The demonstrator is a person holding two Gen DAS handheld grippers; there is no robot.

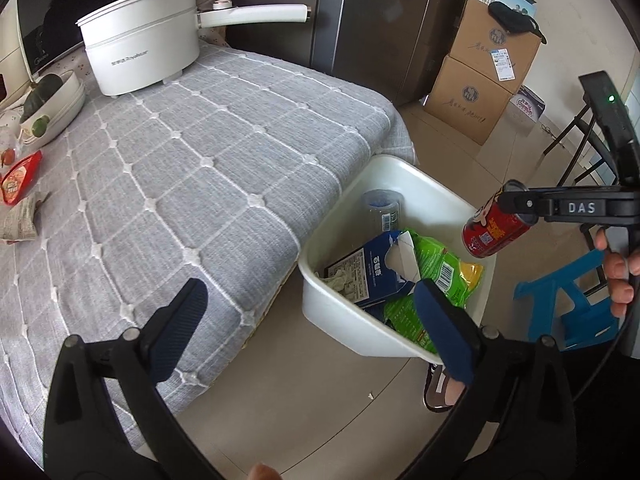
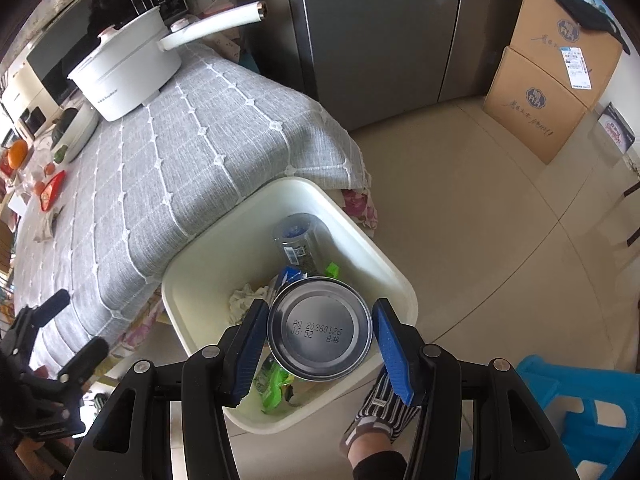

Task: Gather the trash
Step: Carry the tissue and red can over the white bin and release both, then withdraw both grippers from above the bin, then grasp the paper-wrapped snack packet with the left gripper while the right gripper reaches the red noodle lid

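Note:
A white bin (image 1: 424, 184) stands on the floor against the table's edge. It holds a blue carton (image 1: 372, 272), green wrappers (image 1: 444, 264) and a clear plastic bottle (image 1: 382, 208). My right gripper (image 2: 320, 340) is shut on a red drink can (image 1: 496, 228), whose silver bottom (image 2: 320, 328) faces the right wrist camera, tilted above the bin's near right part. My left gripper (image 1: 312, 308) is open wide with nothing between its fingers, hovering over the table's corner and the bin's near rim. A red wrapper (image 1: 20, 180) and a crumpled paper wrapper (image 1: 20, 220) lie on the grey tablecloth (image 1: 180, 160) at the far left.
A white electric pot (image 1: 140, 52) and a bowl of vegetables (image 1: 48, 108) sit at the back of the table. Stacked cardboard boxes (image 1: 480, 80) stand by a grey fridge (image 1: 380, 20). A blue stool (image 1: 576, 304) is at the right, and a person's slippered foot (image 2: 380, 412) beside the bin.

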